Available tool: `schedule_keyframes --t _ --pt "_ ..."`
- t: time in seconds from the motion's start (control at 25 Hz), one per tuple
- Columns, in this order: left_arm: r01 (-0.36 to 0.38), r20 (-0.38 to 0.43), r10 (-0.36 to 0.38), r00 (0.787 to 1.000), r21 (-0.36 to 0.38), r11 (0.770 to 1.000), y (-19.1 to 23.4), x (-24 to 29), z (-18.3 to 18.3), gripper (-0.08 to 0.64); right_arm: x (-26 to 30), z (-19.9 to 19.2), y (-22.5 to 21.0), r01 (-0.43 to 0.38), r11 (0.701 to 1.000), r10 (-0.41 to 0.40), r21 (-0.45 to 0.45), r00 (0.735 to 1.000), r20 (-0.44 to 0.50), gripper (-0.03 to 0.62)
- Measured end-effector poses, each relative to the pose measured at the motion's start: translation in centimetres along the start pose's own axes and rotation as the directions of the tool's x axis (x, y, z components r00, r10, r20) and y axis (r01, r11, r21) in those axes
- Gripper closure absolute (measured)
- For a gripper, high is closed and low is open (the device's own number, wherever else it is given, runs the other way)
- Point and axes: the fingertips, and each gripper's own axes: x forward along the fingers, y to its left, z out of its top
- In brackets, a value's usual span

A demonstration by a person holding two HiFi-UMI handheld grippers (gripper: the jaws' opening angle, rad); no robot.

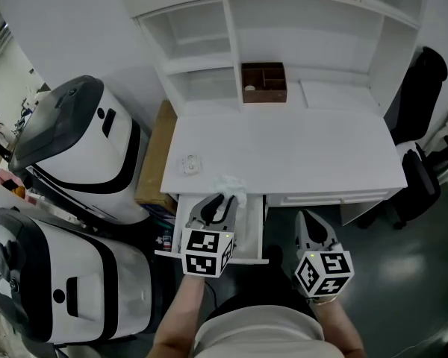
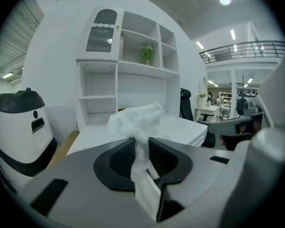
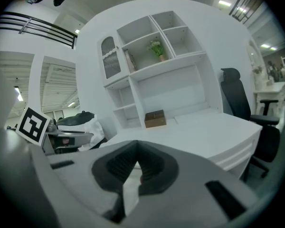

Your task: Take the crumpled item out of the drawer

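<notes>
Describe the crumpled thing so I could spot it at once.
Find the white desk, then the open drawer under its front left edge. Just above it, the left claw pinches a crumpled clear plastic wad, the only wrinkled, see-through thing there.

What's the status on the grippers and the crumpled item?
Left gripper shut on crumpled item. Right gripper shut, empty. Item up at desk edge, above open drawer. Nothing blocking.

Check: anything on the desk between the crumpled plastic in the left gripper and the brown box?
Bare white desk top in the head view between crumpled plastic and brown box; a small clear item sits off left.
</notes>
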Motion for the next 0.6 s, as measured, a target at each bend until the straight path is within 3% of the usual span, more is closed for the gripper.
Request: schedule_keyframes --t 0.6 --pt "-0.026 0.098 0.031 0.995 -0.054 0.998 1.2 -4.1 2.3 0.479 -1.4 0.5 1.3 0.000 0.998 0.001 -0.059 1.000 0.008 0.591"
